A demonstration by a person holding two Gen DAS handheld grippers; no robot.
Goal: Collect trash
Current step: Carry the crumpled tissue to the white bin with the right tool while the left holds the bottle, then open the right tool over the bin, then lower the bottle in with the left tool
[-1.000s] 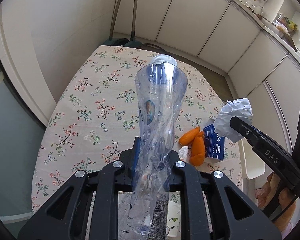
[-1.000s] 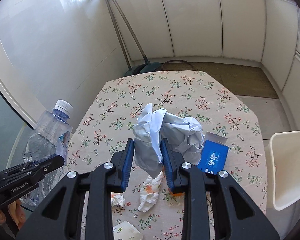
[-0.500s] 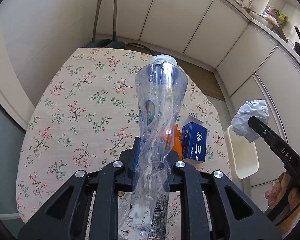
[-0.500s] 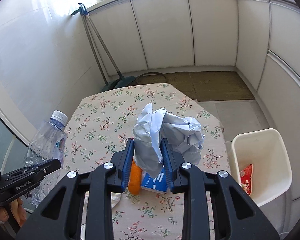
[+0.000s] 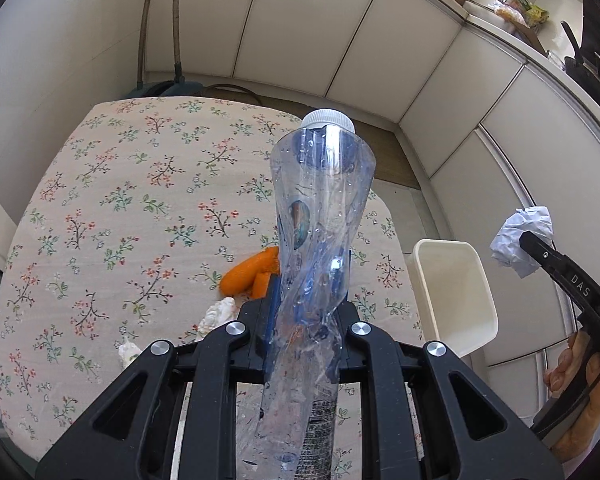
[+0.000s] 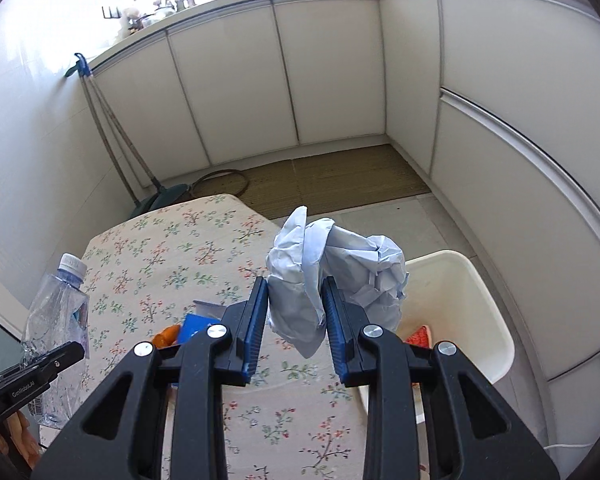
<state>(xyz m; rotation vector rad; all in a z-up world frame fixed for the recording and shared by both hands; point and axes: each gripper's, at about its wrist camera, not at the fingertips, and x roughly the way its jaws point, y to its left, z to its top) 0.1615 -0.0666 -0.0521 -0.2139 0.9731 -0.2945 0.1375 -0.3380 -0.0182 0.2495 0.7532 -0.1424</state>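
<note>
My left gripper (image 5: 306,320) is shut on a crushed clear plastic bottle (image 5: 320,216) with a white cap, held upright over the floral table (image 5: 112,208). My right gripper (image 6: 296,312) is shut on a crumpled ball of white paper (image 6: 332,268), held above the table's right edge beside the white bin (image 6: 464,304). The bin (image 5: 452,296) stands on the floor to the right of the table; a red wrapper (image 6: 418,336) lies inside it. In the left wrist view the right gripper (image 5: 540,254) with the paper (image 5: 520,236) hangs right of the bin.
An orange peel (image 5: 248,272), a blue box (image 6: 198,326) and small white paper scraps (image 5: 216,316) lie on the table. White cabinets (image 6: 328,72) line the back and right. Mop handles (image 6: 112,132) lean in the far left corner. A woven mat (image 6: 328,176) covers the floor beyond.
Both grippers have swung to the right with their loads. The bin has come into full view and the paper ball has gone from over the table's middle to beside the bin.
</note>
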